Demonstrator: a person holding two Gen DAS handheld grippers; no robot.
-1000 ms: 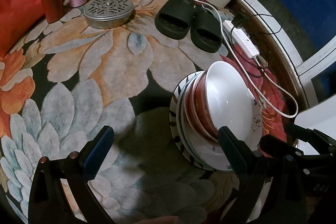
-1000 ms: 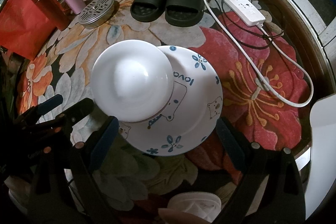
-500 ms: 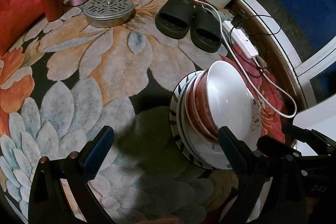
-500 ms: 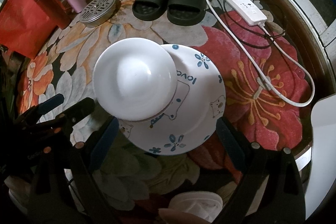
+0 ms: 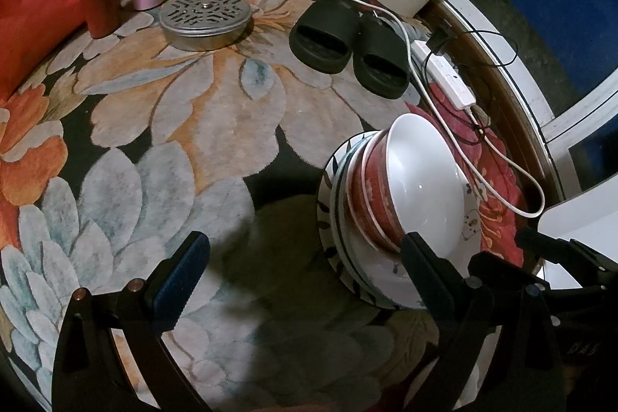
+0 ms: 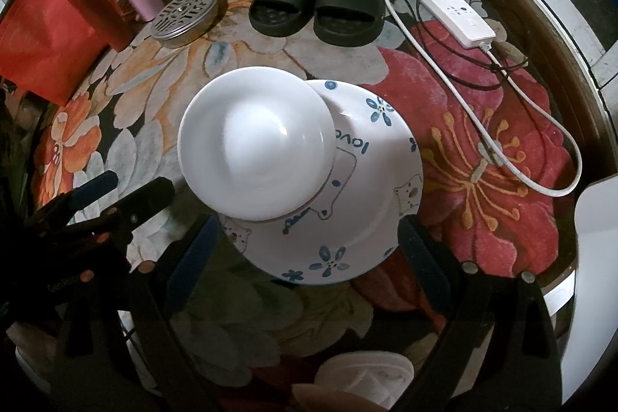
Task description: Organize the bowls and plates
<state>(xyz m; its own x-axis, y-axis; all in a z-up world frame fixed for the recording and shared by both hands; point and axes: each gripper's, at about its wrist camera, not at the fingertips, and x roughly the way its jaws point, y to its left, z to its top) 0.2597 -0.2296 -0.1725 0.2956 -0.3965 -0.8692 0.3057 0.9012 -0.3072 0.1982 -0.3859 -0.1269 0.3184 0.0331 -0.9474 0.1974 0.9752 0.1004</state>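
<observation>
Hovering open, both claws flank the stacked white bowl and plates

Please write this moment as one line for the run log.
left gripper: open, empty | right gripper: open, over stack | white bowl in red bowl on bear plate | floor: rug

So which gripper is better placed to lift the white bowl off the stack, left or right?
Probably right. The right gripper, open, has the stack between its fingers with the white bowl just ahead; the left gripper, also open, sits beside the stack over carpet.
</observation>
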